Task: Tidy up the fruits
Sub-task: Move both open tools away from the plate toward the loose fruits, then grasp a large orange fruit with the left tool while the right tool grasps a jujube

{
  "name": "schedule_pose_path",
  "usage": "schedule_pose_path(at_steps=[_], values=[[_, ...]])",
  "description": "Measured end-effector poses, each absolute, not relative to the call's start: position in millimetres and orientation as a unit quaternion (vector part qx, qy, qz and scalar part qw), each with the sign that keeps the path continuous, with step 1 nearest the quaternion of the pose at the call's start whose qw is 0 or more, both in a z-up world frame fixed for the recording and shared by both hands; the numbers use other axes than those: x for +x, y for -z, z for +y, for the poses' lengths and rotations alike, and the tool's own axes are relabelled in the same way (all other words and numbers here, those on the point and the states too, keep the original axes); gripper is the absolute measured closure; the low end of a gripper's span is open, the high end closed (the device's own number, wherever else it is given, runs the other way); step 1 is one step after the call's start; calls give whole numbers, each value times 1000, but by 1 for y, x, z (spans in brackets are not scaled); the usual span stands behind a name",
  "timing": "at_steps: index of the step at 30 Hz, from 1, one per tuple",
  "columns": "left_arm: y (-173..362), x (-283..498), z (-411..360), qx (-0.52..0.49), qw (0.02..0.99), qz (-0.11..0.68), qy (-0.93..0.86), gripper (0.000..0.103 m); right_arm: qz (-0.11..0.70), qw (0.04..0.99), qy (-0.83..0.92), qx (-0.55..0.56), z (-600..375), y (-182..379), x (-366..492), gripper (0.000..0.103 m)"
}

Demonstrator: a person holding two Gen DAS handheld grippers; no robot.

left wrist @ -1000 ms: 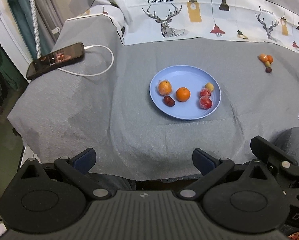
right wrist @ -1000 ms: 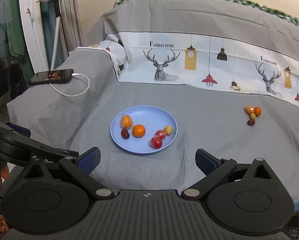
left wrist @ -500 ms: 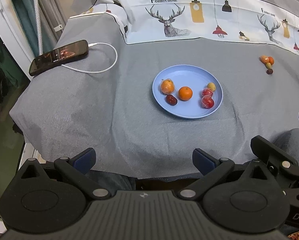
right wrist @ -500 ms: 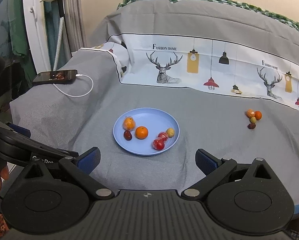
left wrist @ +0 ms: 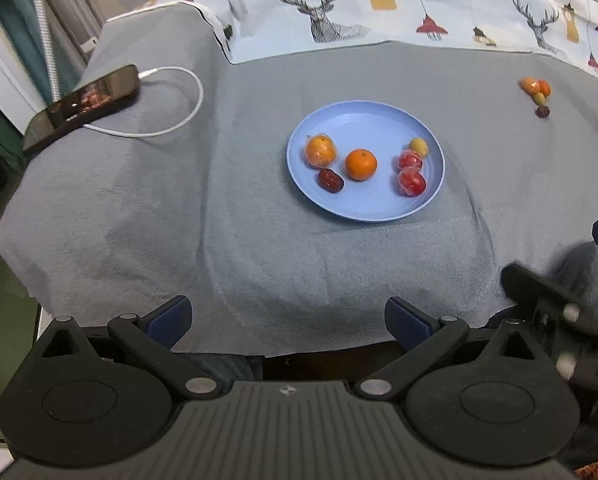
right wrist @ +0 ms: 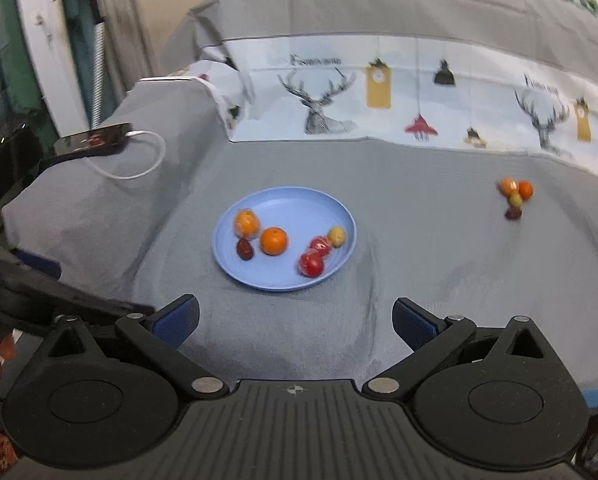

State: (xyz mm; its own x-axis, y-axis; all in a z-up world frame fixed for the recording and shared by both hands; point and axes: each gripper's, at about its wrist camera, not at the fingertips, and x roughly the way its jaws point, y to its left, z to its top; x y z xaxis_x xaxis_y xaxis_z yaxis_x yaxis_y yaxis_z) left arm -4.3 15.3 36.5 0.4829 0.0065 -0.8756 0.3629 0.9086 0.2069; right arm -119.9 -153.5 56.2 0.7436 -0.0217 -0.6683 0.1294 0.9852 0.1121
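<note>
Grey bedspread [left wrist: 259, 240], blue plate [left wrist: 363, 124] of fruit, left gripper [left wrist: 287, 316] and right gripper [right wrist: 295, 316] hovering low, jaws apart, empty

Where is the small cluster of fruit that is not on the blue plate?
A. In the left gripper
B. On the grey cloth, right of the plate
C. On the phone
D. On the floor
B: the loose fruit cluster lies on the grey cloth, apart from the blue plate, on its right.
</note>
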Motion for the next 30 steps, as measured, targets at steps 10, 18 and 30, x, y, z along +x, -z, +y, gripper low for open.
schedule_pose_path(at_steps=[10, 18, 30], values=[[-25, 57, -32, 203, 821, 524, 98, 0, 356, 894, 198, 185, -260, 5, -74, 1], [-24, 112, -104, 209, 818, 524, 110, 0, 296, 887, 327, 132, -387, 69, 25, 1], [2, 173, -256, 243, 830, 469, 180, 0, 281, 881, 365, 104, -456, 114, 77, 82]])
